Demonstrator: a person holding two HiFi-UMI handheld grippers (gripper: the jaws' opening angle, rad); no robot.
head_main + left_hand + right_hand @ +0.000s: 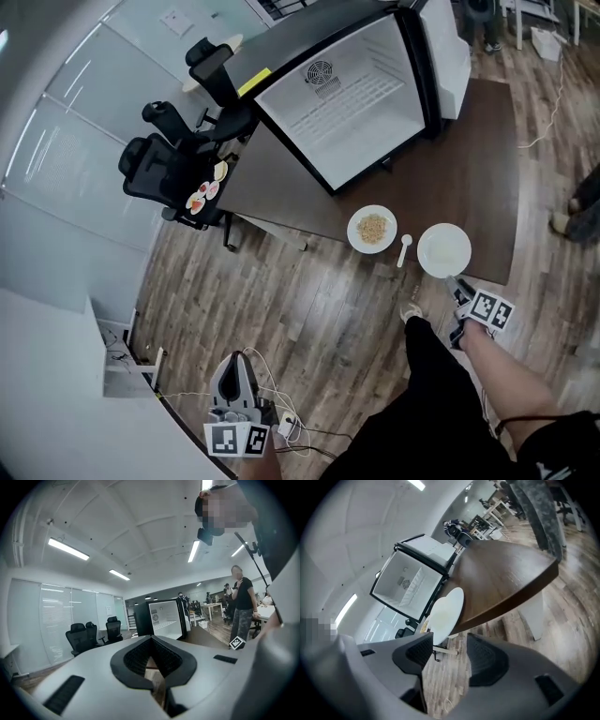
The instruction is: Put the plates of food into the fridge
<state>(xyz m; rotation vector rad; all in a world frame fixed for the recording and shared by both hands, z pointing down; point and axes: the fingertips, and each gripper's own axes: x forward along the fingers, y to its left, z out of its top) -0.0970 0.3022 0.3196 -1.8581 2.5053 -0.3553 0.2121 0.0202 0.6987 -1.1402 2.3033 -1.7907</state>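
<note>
The open fridge (361,89) stands on the far part of the dark table (478,159), its white inside lit. Two plates lie near the table's front edge: one with a pile of tan food (372,229) and a white one (443,249), with a white spoon (404,250) between them. My right gripper (458,287) sits just off the white plate's near rim. In the right gripper view it (450,654) is open with nothing between its pads; the white plate (445,610) lies ahead. My left gripper (236,364) hangs low over the floor, shut (151,641) and empty.
Black office chairs (164,169) stand left of the table, with a small plate of colourful food (203,195) by them. A glass wall runs along the left. A person (243,606) stands to the right, and a cable (272,394) lies on the wooden floor.
</note>
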